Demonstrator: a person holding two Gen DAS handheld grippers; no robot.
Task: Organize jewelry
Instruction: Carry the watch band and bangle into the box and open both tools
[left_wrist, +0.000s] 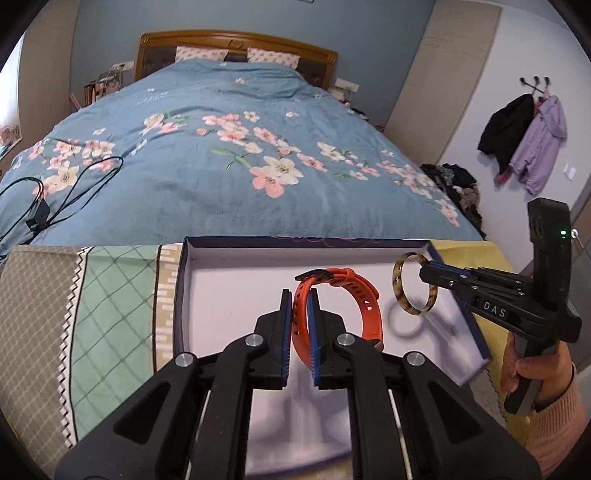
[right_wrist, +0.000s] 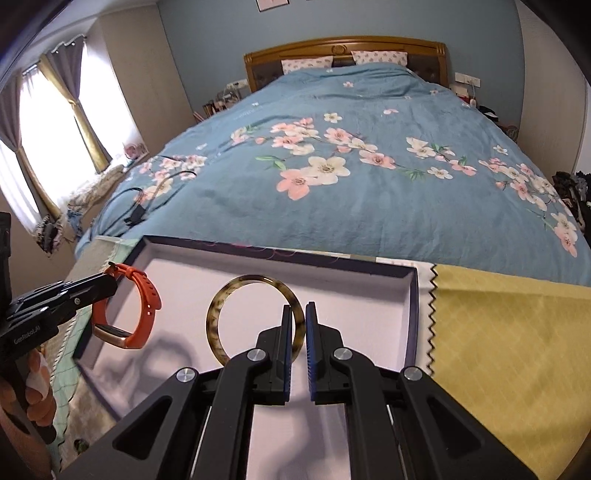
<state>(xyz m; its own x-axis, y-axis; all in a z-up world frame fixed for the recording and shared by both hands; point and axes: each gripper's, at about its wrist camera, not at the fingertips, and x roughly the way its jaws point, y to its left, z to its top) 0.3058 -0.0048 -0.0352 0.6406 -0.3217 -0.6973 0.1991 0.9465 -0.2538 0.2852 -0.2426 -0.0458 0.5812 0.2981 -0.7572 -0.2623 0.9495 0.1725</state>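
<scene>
We note the left gripper (left_wrist: 299, 306) clamped on an orange watch (left_wrist: 340, 306), its case gold-edged; the right gripper (right_wrist: 295, 321) pinches a tortoiseshell bangle (right_wrist: 221, 314). Both hang over the white tray (left_wrist: 221, 280), apparently not touching it. The tray sits on patchwork cloth (left_wrist: 92, 302) at a floral bed (left_wrist: 221, 155). Only the left view shows coats (left_wrist: 524, 140); only the right, curtains (right_wrist: 55, 110).
</scene>
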